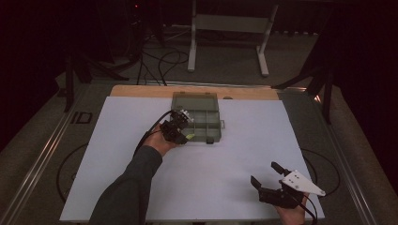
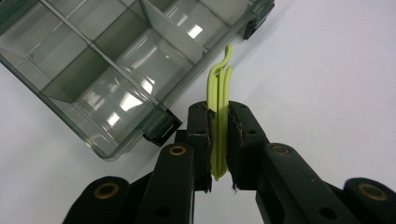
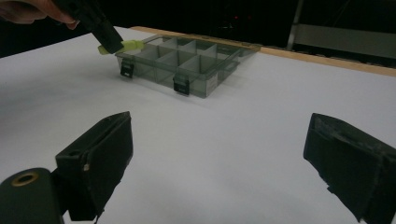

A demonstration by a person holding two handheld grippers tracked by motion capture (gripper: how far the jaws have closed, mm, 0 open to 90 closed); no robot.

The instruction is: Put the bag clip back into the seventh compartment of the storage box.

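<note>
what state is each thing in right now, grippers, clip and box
left gripper: jaws shut on the yellow-green clip, at the box's near edge
yellow-green clip: held edge-on between the jaws, hooked tip sticking out past them
compartment box: lid open, compartments look empty, latches undone, flat on the white sheet
right gripper: jaws wide open, nothing between them, apart from the box
white sheet: flat on the table
</note>
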